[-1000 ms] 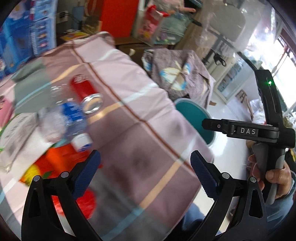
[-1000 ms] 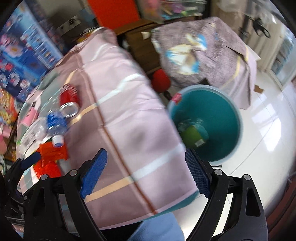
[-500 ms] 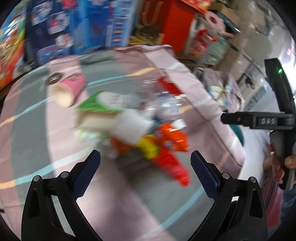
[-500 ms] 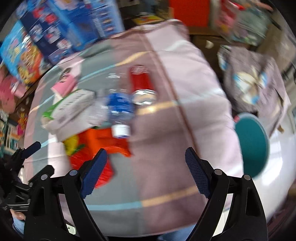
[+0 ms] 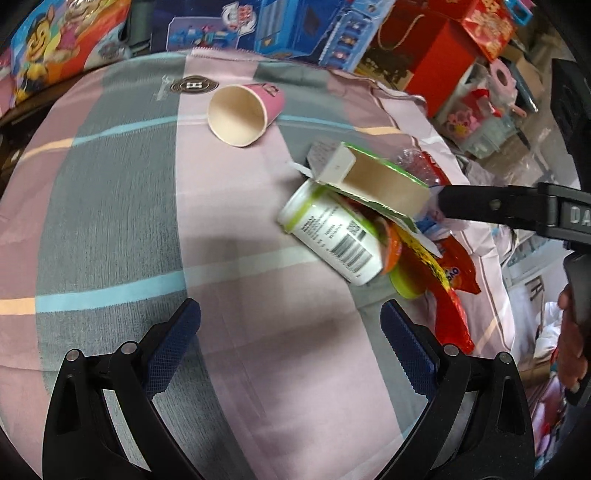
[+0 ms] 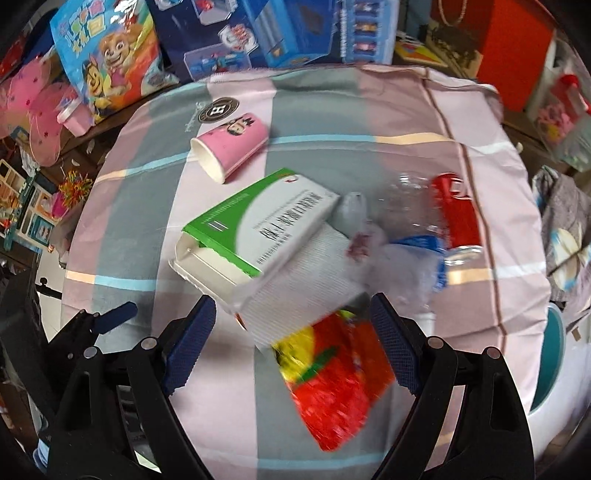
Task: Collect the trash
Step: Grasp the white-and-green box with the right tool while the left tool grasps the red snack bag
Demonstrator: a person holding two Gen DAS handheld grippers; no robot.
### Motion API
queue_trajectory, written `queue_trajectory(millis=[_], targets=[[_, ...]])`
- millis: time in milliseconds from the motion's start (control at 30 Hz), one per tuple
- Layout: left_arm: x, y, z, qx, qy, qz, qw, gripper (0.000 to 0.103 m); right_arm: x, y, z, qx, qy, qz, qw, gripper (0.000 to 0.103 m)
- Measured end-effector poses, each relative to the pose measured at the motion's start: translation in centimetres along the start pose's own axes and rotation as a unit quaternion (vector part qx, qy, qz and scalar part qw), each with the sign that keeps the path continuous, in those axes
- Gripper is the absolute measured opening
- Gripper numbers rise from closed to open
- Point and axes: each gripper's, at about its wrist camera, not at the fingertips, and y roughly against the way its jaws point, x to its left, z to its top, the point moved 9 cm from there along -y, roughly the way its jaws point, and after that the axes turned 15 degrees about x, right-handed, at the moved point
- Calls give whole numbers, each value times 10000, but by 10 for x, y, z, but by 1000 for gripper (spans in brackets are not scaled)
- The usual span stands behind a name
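Observation:
Trash lies in a heap on a striped cloth: a green-and-white carton [image 6: 258, 225] [image 5: 373, 181] leaning on a white ribbed cup [image 6: 303, 280], which shows its barcode label in the left wrist view [image 5: 332, 236]. Under them lies a red and yellow wrapper [image 6: 336, 373] [image 5: 450, 284]. A clear bottle with blue label [image 6: 417, 240] and a red can [image 6: 458, 210] lie to the right. A pink paper cup [image 6: 231, 146] [image 5: 243, 112] lies apart at the back. My right gripper [image 6: 291, 339] is open just above the white cup. My left gripper [image 5: 291, 343] is open and empty, short of the heap.
A teal bin [image 6: 550, 354] stands on the floor beyond the table's right edge. Toy boxes [image 6: 258, 33] and red boxes [image 5: 439, 48] crowd the back. The table's cloth [image 5: 110, 221] drops off at the left and right edges.
Both grippers have swung from the table's right edge and the teal bin back towards the trash heap, closing in on it. Both stay open and empty.

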Motion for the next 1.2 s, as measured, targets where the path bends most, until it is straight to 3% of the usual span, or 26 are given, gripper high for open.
queue_trajectory(millis=[67,333,400,433,500,567,767,1100,1200], targets=[[1,-2,1,20,31,-63,10000,98,2,-6,8,9,-71,40,10000,71],[-11,-19,2,212,-8,-291,9994,98,4,-34,24,128,-134,194,9996,71],[-14,-22,0,226,-12,-302,9993,98,6,-40,26,95,-88,282,9995,55],[-15,-24,-1,242,-6,-300,9993,98,6,-41,26,81,-51,321,9994,32],[-16,-27,-2,281,17,-309,9991,98,2,-38,27,-15,-48,253,9997,26],[-19,-29,-3,307,30,-298,9991,98,-3,-31,26,-133,-75,230,9996,3],[-37,-25,-8,318,-81,-391,9987,98,-25,3,14,-519,-114,302,9981,2],[-104,-18,-25,185,-437,-674,9966,97,-68,51,-16,-1033,-413,488,9926,2],[-127,-28,-26,233,-512,-721,9958,81,-81,65,-26,-1180,-486,503,9905,2]])
